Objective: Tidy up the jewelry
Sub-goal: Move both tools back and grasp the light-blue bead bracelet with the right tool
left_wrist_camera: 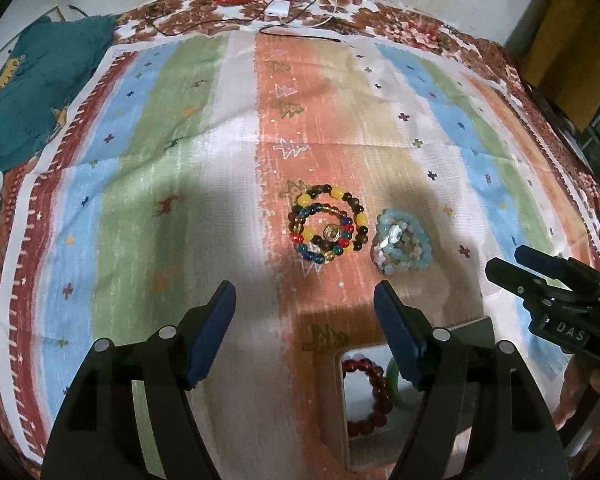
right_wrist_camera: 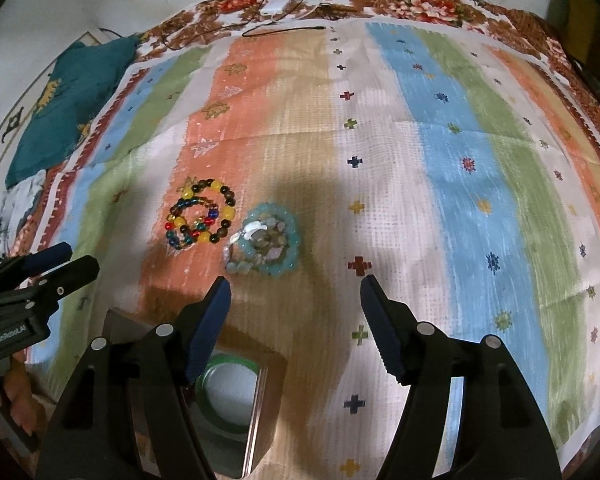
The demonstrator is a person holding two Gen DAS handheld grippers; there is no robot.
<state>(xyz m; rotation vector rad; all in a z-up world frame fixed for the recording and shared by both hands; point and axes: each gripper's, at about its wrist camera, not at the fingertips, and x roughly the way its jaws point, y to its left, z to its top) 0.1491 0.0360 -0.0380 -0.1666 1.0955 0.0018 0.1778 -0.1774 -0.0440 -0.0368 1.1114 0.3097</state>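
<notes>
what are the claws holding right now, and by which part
Nothing. The left claw and the right claw are both open and empty.

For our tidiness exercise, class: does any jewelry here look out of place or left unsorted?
Yes. The multicoloured beaded bracelets and the pale blue beaded bracelets lie loose in two heaps on the striped cloth, outside the square tin box. The dark red beaded bracelet and green bangle already sit inside it.

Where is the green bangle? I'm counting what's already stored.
The green bangle lies inside the metal box at the near cloth edge, beside the dark red bead bracelet, partly hidden under the hand-held grippers.
</notes>
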